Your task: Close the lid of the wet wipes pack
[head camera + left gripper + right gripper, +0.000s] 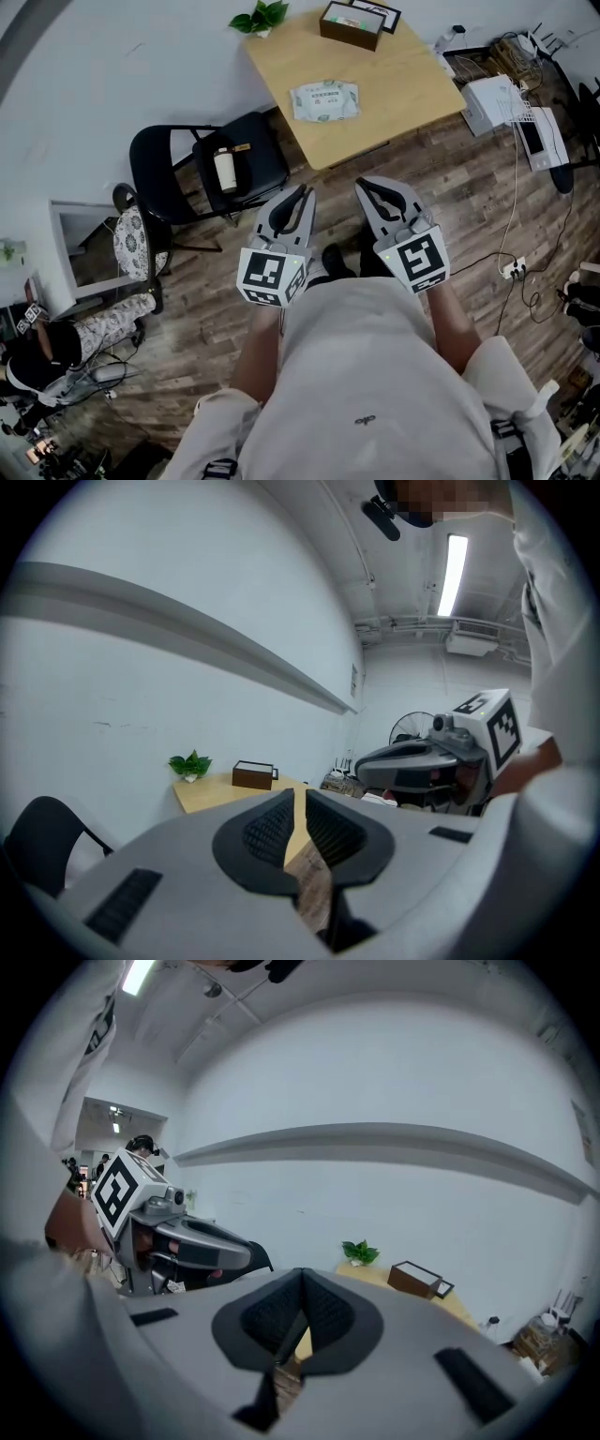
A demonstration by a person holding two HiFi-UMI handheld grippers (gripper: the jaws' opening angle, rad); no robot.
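Observation:
The wet wipes pack (324, 100), white with green print, lies flat on the wooden table (403, 84); it is too small to tell how its lid stands. Both grippers hang over the floor close to my body, well short of the table. My left gripper (302, 192) (293, 794) is shut and empty. My right gripper (362, 184) (302, 1274) is shut too, tips touching, nothing in it. In both gripper views the jaws hide the pack. Each gripper view shows the other gripper beside it.
A brown box (352, 23) and a small plant (260, 17) stand at the table's far edge. A black chair (173, 159) with a bottle (225, 171) stands left of the table. White devices and cables (511, 103) lie at the right.

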